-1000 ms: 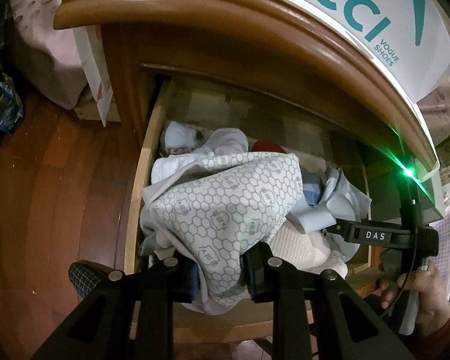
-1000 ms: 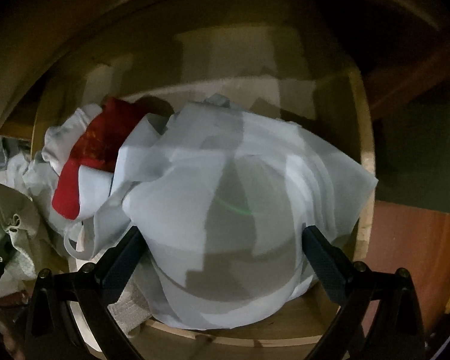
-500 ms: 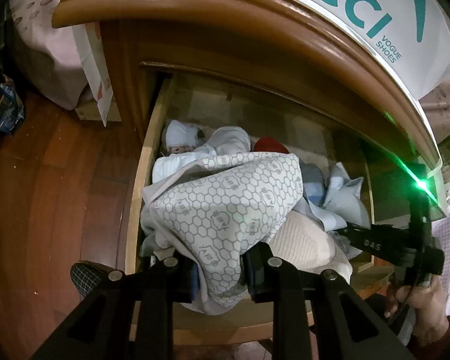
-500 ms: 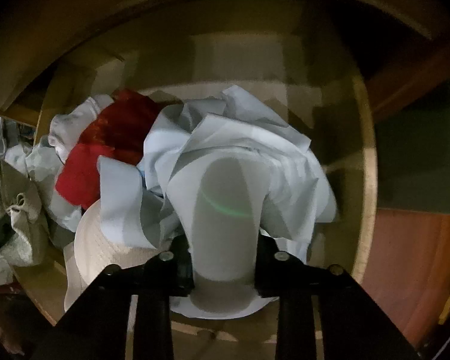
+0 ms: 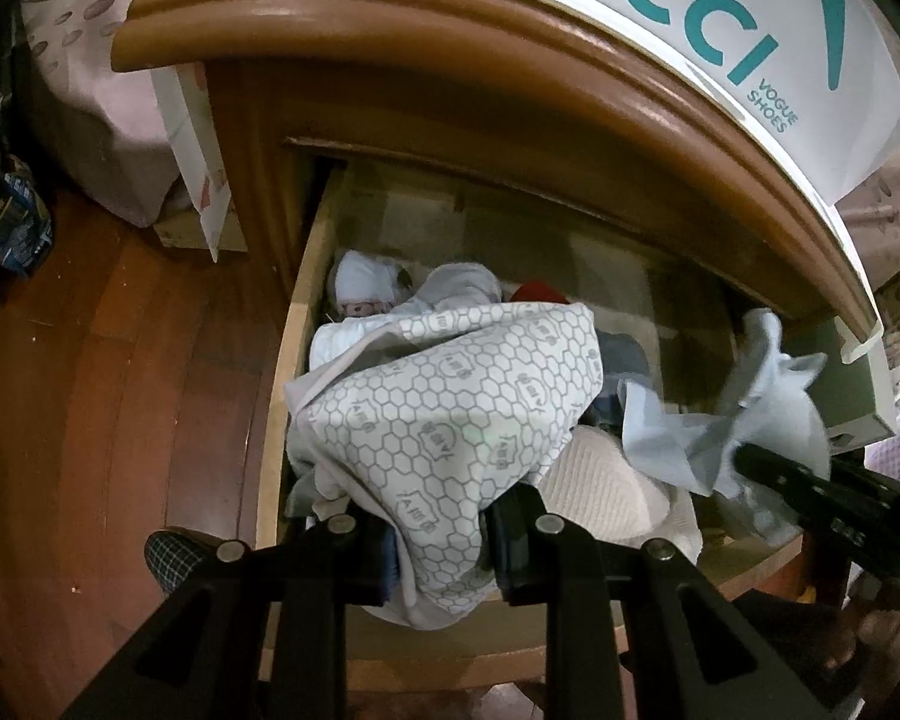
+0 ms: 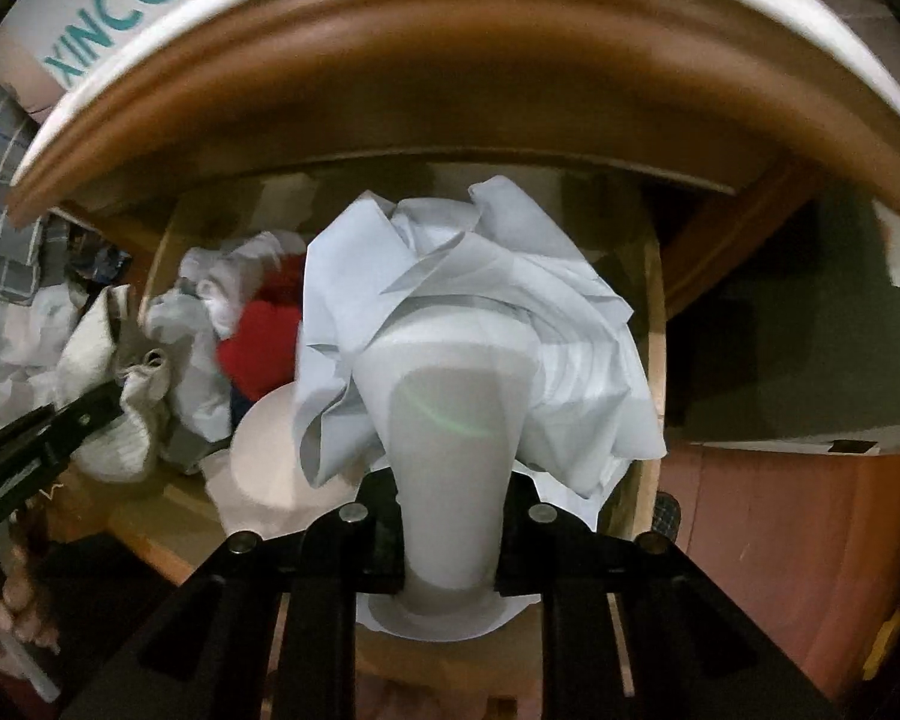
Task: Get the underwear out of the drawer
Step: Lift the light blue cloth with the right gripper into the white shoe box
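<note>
left gripper (image 5: pixel 438 540) jaws clamped on honeycomb-print underwear (image 5: pixel 450 420) above open drawer (image 5: pixel 282 420), right gripper (image 6: pixel 450 534) jaws pinched on pale blue underwear (image 6: pixel 468 312), bunched above drawer's right end

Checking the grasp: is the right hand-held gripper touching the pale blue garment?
Touching. The right wrist view shows the right hand-held gripper with both fingers pressed against a pinched fold of the pale blue garment.

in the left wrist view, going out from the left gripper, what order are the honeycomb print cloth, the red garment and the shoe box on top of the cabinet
1. honeycomb print cloth, clamped in the left gripper.
2. red garment, behind the cloth, further back in the drawer.
3. shoe box, farthest, up on the cabinet top.
</note>
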### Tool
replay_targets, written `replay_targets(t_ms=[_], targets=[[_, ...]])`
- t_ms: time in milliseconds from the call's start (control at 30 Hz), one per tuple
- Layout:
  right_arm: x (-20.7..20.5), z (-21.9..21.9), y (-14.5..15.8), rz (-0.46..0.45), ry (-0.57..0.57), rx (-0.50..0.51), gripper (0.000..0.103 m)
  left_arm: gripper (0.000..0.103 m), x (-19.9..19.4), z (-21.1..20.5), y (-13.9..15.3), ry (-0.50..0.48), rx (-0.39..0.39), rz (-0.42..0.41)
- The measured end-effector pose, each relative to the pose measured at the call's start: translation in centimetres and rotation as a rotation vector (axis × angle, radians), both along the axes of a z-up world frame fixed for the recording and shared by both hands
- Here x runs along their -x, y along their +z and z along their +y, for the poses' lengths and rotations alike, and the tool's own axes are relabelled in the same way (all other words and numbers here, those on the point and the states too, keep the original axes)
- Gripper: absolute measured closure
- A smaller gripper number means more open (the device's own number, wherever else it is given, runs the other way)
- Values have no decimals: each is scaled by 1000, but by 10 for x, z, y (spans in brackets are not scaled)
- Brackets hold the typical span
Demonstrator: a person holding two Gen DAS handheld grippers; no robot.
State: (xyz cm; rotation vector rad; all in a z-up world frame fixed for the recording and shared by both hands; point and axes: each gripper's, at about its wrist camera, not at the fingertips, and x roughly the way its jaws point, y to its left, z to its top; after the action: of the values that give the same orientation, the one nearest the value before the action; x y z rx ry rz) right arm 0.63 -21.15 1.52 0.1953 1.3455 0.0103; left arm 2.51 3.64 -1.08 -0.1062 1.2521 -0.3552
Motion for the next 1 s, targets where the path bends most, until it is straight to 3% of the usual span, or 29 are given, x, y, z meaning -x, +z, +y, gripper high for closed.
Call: replay_targets(t_ms=[367,667,1000], targets=[[18,6,49,-73,39,-23,86,80,1,0,6,-1,-11,-18],[21,-8,114,-157,42,6,86,80,4,2,11,0,-21,-29],[-10,-9,228,-358,47,52,86,80,3,1,12,1,-23,-29]])
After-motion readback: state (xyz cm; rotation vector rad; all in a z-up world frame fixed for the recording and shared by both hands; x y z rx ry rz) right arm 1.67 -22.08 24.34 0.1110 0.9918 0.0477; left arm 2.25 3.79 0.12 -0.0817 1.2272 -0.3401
